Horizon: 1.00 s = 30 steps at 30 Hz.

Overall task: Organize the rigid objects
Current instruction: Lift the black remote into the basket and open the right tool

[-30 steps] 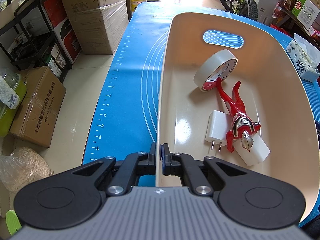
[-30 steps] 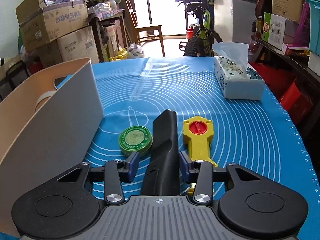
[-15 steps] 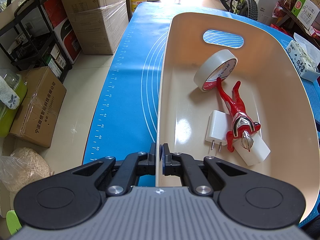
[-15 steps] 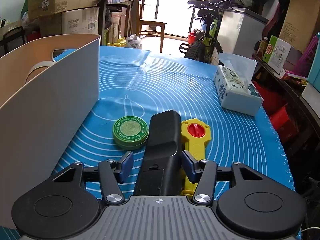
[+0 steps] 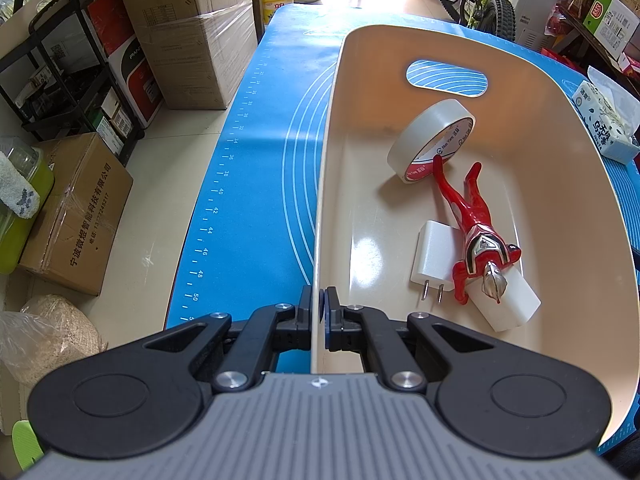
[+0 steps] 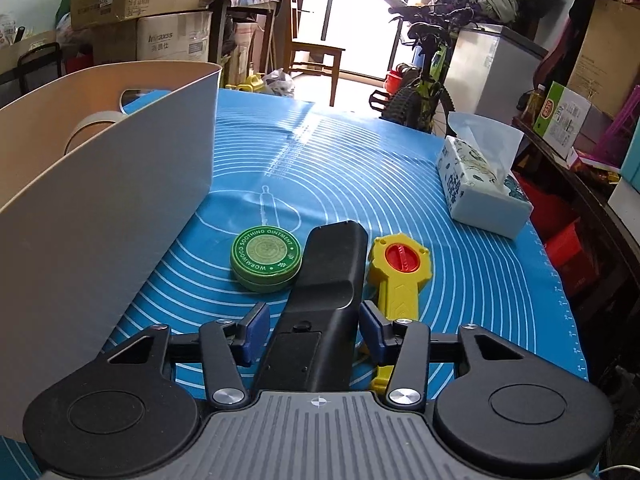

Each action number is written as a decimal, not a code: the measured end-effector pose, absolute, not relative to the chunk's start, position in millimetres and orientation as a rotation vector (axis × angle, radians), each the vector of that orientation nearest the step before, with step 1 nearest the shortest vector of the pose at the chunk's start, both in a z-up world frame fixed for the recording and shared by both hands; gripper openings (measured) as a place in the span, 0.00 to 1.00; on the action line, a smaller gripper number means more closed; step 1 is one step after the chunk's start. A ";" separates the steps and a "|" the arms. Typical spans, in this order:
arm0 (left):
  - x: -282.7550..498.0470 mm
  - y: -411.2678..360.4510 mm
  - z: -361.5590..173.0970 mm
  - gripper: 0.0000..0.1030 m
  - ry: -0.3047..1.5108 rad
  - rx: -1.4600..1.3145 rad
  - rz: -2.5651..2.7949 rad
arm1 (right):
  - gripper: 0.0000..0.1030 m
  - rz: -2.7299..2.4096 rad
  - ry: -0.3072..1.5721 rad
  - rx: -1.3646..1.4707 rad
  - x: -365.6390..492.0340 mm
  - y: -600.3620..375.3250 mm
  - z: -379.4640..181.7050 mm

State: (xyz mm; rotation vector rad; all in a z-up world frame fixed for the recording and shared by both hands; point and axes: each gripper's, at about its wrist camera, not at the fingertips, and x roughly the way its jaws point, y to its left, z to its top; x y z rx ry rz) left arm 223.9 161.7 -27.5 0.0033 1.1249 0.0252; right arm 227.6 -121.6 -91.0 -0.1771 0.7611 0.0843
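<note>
The blue mat ran out of both views at their lower edges, and the near end of the beige bin was cut off behind the left gripper's grey body, so its full outline could not be followed; in the right wrist view only the bin's grey outer wall and a sliver of its inside showed, with the top arc of the tape roll peeking above the rim. The black remote lay with its near end hidden under the right gripper's body, and the yellow tool beside it had its handle partly covered by the right finger. Inside the bin the white block was largely hidden beneath the red figure, and its nature was hard to make out; the white plug adapter touched the figure's side, and the tape roll stood tilted at the figure's feet. The left gripper sat low at the bin's near left rim, fingers pressed together on the thin wall, one inside and one outside. The right gripper was held low over the mat, pointing forward, its blue-padded fingers spread to either side of the remote with a small gap showing at each pad. The green ointment tin rested on the mat just left of the remote, near the bin's wall. A tissue pack lay further off to the right.
</note>
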 end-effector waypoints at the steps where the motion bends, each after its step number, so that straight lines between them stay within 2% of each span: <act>1: 223.9 161.6 -27.6 0.06 1.125 0.003 0.025 | 0.52 0.081 0.774 -0.165 228.6 -122.4 -92.5; 10: 223.7 161.2 -27.3 0.06 1.125 0.005 0.026 | 0.54 0.035 0.793 -0.100 233.5 -126.7 -103.2; 15: 223.4 161.0 -27.2 0.06 1.125 0.006 0.026 | 0.62 -0.012 0.804 -0.017 236.2 -133.4 -105.1; 19: 223.3 160.9 -27.0 0.06 1.125 0.008 0.027 | 0.62 -0.052 0.791 0.017 234.6 -132.0 -107.0; 20: 223.4 160.4 -26.6 0.06 1.125 0.008 0.027 | 0.56 -0.055 0.786 0.023 233.0 -130.7 -107.4; 22: 223.4 160.2 -26.7 0.06 1.125 0.007 0.026 | 0.52 -0.060 0.773 0.007 228.9 -124.7 -107.8; 30: 223.2 159.4 -26.5 0.06 1.123 0.005 0.024 | 0.52 -0.099 0.726 0.000 218.4 -119.5 -104.2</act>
